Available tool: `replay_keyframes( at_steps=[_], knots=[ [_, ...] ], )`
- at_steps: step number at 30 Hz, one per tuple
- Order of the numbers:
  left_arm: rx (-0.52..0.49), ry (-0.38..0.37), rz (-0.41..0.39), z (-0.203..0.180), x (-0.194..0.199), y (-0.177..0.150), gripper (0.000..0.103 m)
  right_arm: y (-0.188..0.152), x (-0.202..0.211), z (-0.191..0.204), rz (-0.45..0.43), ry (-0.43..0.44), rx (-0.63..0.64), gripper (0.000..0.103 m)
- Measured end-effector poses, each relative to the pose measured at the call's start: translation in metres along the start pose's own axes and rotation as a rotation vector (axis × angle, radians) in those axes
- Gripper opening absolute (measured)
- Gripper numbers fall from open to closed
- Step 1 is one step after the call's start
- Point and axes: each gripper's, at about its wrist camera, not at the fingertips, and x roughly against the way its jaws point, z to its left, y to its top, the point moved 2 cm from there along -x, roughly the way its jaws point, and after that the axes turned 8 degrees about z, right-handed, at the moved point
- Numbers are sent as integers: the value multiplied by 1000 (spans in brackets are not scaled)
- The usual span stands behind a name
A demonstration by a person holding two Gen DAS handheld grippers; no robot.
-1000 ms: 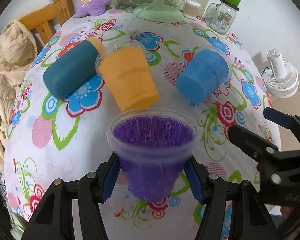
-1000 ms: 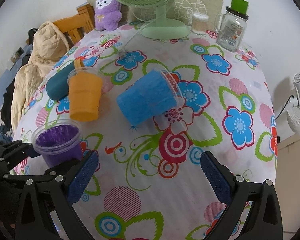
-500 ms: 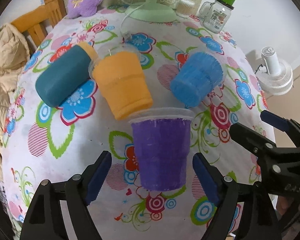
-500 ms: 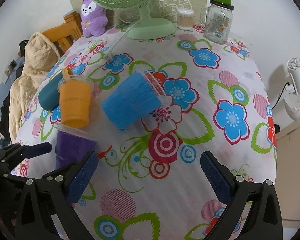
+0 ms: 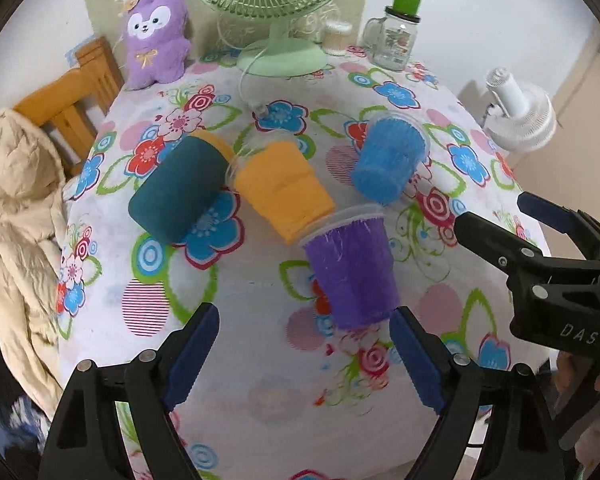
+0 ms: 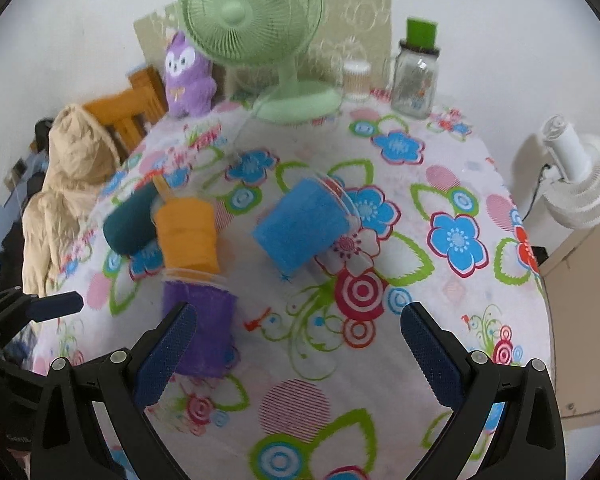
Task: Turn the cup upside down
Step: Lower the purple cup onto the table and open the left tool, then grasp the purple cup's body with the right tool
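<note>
A purple cup [image 5: 350, 268] stands upright on the flowered tablecloth, rim up; it also shows in the right wrist view [image 6: 204, 328]. An orange cup [image 5: 284, 190] stands right behind it, with a blue cup [image 5: 390, 164] lying on its side to the right. My left gripper [image 5: 304, 354] is open and empty, its fingers just in front of the purple cup, not touching it. My right gripper [image 6: 296, 356] is open and empty, to the right of the purple cup, above the cloth.
A dark teal cylinder [image 5: 180, 188] lies left of the orange cup. A green fan [image 5: 276, 12], purple plush [image 5: 156, 36] and glass jar [image 5: 396, 36] stand at the back. A chair with a beige jacket [image 5: 16, 216] is left; a white fan [image 5: 520, 116] right.
My left gripper let go of the purple cup, opened and drew back. The cup now stands free on the cloth. Both grippers rose and pulled back.
</note>
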Motion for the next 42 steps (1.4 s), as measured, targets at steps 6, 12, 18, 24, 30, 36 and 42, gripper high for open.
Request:
replay_keyframes(
  at_steps=[6,12,18,24,30,36,42],
  knots=[
    [-164,-21,29,25,-7,-23,89,-29,8,40,-102,-100,-8,103],
    [-247,-49,43,41,-19,-36,89,-59,-2,68,-173,-120,-70,103],
    [-324,6,43,43,-35,-44,90,-73,-20,91,-218,-143,-45,102],
    [-318,-28,63,49,-49,-51,90,-79,-47,97,-176,-165,7,93],
    [-297,-38,54,52,-52,-50,90,-81,-62,99,-159,-165,30,81],
    [-297,-40,44,52,-53,-47,90,-79,-71,100,-158,-158,7,70],
    [-292,-44,37,52,-55,-45,90,-80,-74,99,-164,-147,0,57]
  ],
)
